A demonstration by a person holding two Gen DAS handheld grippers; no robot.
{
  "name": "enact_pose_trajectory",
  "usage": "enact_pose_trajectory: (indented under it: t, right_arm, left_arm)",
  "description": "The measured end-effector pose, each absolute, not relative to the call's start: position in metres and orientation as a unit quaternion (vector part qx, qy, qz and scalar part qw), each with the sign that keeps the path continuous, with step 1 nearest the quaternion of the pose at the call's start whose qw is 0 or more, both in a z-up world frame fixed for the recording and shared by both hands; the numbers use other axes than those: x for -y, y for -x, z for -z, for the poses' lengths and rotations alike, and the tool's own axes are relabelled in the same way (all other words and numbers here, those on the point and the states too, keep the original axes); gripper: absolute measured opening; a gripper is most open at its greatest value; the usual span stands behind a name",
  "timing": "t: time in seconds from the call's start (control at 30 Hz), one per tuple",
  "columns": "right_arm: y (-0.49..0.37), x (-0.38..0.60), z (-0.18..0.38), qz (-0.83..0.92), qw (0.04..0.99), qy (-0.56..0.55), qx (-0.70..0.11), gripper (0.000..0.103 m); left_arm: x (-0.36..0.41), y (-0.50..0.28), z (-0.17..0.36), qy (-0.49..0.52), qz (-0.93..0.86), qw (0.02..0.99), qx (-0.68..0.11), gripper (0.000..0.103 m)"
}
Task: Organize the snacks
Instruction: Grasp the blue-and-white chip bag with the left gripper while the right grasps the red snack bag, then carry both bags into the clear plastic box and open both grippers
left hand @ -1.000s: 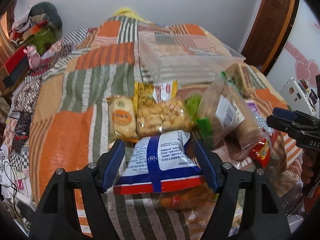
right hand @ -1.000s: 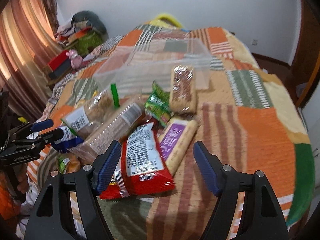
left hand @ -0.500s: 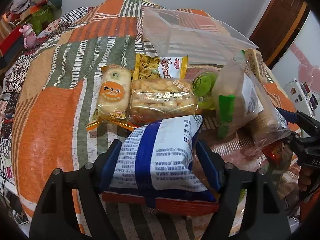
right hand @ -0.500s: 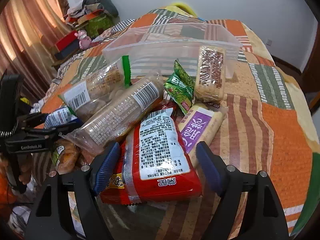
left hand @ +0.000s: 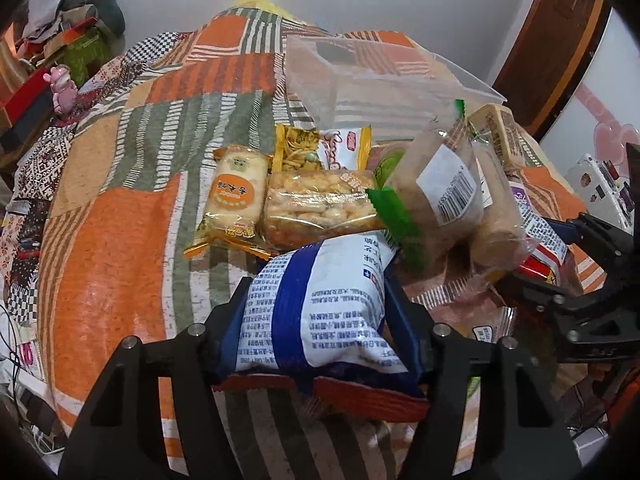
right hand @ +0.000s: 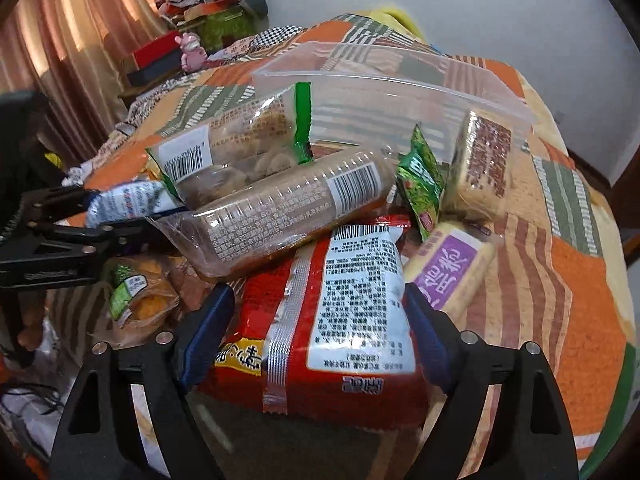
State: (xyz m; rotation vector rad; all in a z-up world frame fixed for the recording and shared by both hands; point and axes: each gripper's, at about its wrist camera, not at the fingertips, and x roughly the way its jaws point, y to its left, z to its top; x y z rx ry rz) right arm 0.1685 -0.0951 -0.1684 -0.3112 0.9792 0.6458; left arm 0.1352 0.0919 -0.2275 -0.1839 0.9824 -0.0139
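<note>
Since half a second ago both grippers have closed in on their packets. The left gripper (left hand: 316,312) now has its jaws clenched on the blue-and-white foil snack bag (left hand: 320,316); the right gripper (right hand: 320,324) straddles the red printed snack packet (right hand: 332,320), its jaws touching the packet's sides, grip uncertain. Beyond both jaws a clear plastic bin (right hand: 400,92) sits on the patchwork quilted bed (left hand: 120,220). Only the right view shows pink curtains (right hand: 80,40); only the left, a brown wooden door (left hand: 556,40).

left hand-held gripper (left hand: 316,312) | black frame, blue pads, silver screws | right hand-held gripper (right hand: 320,312) | same
</note>
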Motion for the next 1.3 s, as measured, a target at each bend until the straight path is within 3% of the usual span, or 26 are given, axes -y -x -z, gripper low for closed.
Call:
enact_pose_trajectory:
  t: [0.13,0.27,0.83,1.3]
  right_arm:
    - [-0.171,0.096,0.168,-0.289,0.831,0.148,-0.451,0.067]
    - [-0.17,0.105,0.164,-0.285,0.835,0.132,-0.451,0.064]
    - [-0.176,0.163,0.104,-0.245,0.886,0.049,-0.391,0.064]
    - [-0.227,0.152,0.077,-0.229,0.913,0.032,-0.336,0.064]
  left_arm:
    - [-0.097,-0.129,0.218,0.094,-0.002,0.883,-0.46,0.063]
    - [-0.1,-0.124,0.203,0.092,-0.011,0.892,-0.442,0.063]
    - [-0.085,-0.146,0.128,0.055,-0.006,0.937,-0.346,0.063]
    - [-0.075,-0.213,0.112,0.035,-0.004,0.945,-0.326,0.063]
